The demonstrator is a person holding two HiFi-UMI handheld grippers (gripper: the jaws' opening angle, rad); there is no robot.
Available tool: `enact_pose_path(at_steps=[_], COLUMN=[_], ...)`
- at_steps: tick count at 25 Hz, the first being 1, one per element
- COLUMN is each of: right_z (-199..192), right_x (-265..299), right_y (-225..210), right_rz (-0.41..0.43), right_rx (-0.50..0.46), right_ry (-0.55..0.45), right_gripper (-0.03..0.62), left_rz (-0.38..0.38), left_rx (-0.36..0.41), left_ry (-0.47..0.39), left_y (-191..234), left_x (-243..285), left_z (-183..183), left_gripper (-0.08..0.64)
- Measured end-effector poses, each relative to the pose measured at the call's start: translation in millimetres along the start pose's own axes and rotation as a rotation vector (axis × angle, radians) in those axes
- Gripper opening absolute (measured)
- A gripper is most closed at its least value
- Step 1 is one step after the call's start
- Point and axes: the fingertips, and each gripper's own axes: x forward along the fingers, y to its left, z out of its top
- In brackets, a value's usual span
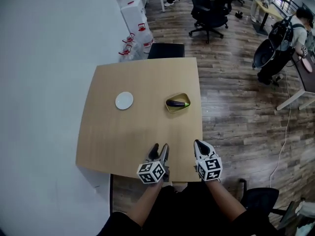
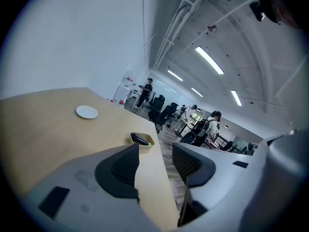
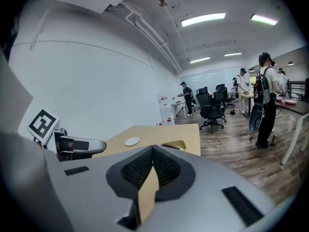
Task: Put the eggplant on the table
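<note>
Eggplant [image 1: 177, 103] is lying in the bowl [image 1: 170, 109], toward the right edge of the table [image 1: 142, 132] and well apart from both tools. Nothing of the task is getting done yet, so I'm reading this as the approach step. Left gripper [image 2: 155, 152] is hovering over the near edge with jaws standing wide apart, only bare tabletop showing between them. Right gripper [image 3: 152, 149] is sitting just beside it, nearer the right corner, jaws pressed together at the tips and holding nothing. Plate [image 1: 124, 101] is lying left of the bowl, not touching it, and isn't looking relevant. Next move, as I'm judging it: one tool is needing to travel forward to the bowl and come down over the eggplant with jaws spread across its narrow width. Left one is spread now. Right one is sitting more in line with the bowl but is needing to open first. Bowl is looking light and shallow, so it may be sliding or tipping on the lift, and pinning the rim with the free tool would be helping. Bare wood beside the bowl is offering room for the drop.
</note>
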Motion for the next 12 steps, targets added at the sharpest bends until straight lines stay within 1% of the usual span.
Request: enact_pose_path(at_steps=[2, 5, 8, 9, 10, 11, 12], right_z=[1.3, -5.1, -14.4, -17.1, -18.6, -19.2, -19.2], right_x=[-17.2, -41.5, -65.8, -73.7, -81.1, -88.0, -94.3], right_y=[22.8, 55.7, 85.7, 94.4, 102.1, 109.2, 115.8], right_rz=[-0.014, -0.034, -0.038, -0.042, -0.050, -0.058, -0.064], right_rx=[0.006, -0.007, -0.015, -0.020, -0.027, -0.037, -0.045], right_ry=[-0.018, -0.030, -0.027, -0.028, -0.032, -0.038, -0.044], right_gripper=[0.060, 0.060, 0.060, 0.060, 0.060, 0.060, 0.060], left_rz=[-0.031, -0.090, -0.150, -0.167, -0.180, -0.186, -0.185], left_rx=[0.041, 0.130, 0.178, 0.187, 0.195, 0.205, 0.218], left_ry=[-0.015, -0.032, -0.041, -0.047, -0.053, -0.058, -0.059], left_y=[-10.1, -24.9, -33.8, -35.6, -37.1, -37.9, -38.1], left_x=[-27.4, -67.0, -101.6, -111.2, -119.4, -126.6, -133.0], left_z=[0.1, -5.1, -11.4, -12.2, -12.3, -11.9, -11.2], left_gripper=[0.193, 0.192, 0.184, 0.171, 0.142, 0.115, 0.105])
